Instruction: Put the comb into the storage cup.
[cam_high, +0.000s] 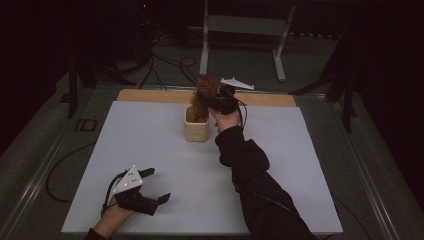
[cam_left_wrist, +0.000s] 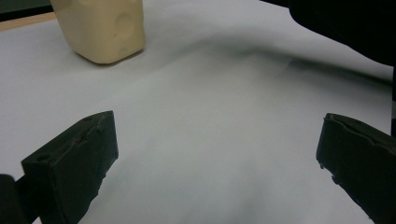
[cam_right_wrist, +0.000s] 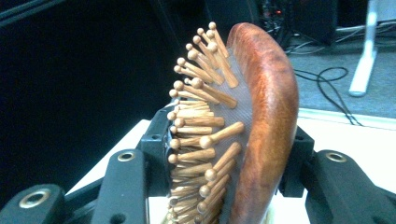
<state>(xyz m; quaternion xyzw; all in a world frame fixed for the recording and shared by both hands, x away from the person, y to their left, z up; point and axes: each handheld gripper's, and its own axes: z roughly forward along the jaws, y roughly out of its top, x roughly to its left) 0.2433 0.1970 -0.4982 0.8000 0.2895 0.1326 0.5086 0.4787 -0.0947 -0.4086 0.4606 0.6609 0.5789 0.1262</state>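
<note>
Wooden hairbrush (cam_right_wrist: 261, 121) clamped between right gripper's (cam_right_wrist: 229, 158) jaws.

No readable text, label, brand, number or sign appears on anything.

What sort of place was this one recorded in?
Probably a lab or recording studio: a white-topped table ringed by dark curtains, cables trailing over a grey floor, and a metal stand behind.

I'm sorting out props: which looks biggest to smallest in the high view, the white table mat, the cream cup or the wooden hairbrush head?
1. White table mat, by far the largest.
2. Cream cup.
3. Wooden hairbrush head, close to the cup in size, so that ranking is unsure.
</note>
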